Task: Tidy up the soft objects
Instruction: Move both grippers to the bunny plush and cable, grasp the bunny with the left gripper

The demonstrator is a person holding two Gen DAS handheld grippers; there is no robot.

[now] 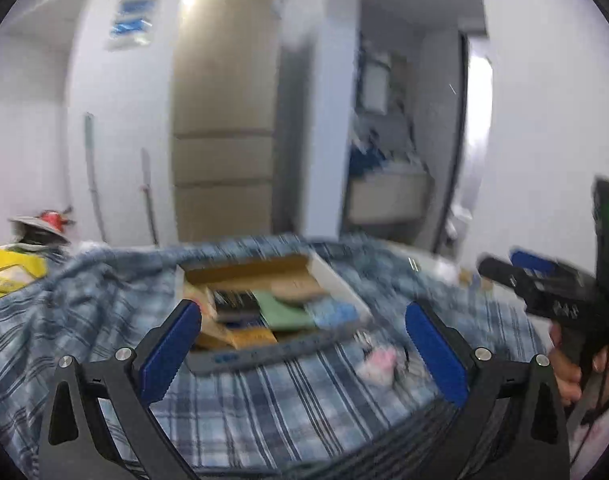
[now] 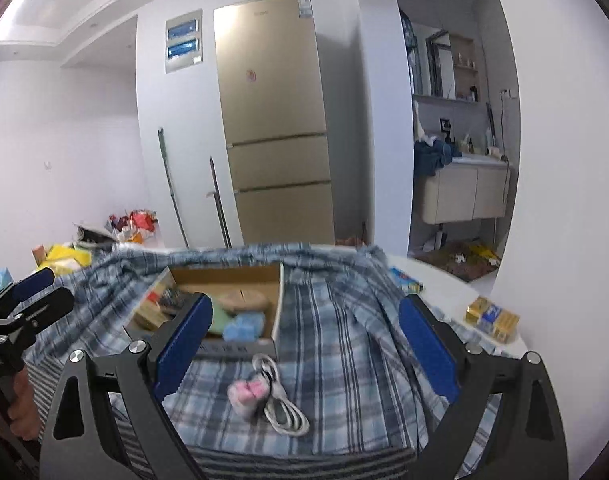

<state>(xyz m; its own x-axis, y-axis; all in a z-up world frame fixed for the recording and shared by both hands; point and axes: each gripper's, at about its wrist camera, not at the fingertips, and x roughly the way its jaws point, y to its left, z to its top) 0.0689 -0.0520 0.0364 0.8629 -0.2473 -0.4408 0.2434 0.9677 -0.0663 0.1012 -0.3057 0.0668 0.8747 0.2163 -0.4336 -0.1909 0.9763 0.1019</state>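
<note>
A blue plaid cloth (image 2: 336,328) covers the table; in the blurred left wrist view it (image 1: 264,408) fills the lower half. An open cardboard box (image 2: 240,280) sits on it with a green cloth (image 2: 220,320), a light blue soft item (image 2: 244,326) and a tan piece inside; the box (image 1: 264,276) also shows in the left wrist view. A small pink-and-white soft item (image 2: 248,394) lies on a white coiled cable (image 2: 284,412) in front of the box. My left gripper (image 1: 304,352) is open and empty. My right gripper (image 2: 304,344) is open and empty above the pink item.
A tan fridge (image 2: 272,128) and two poles stand at the back wall. Yellow bags and clutter (image 2: 68,256) lie at the far left. Yellow-blue packets (image 2: 492,320) rest on the white table at right. A bathroom vanity (image 2: 464,192) shows through a doorway.
</note>
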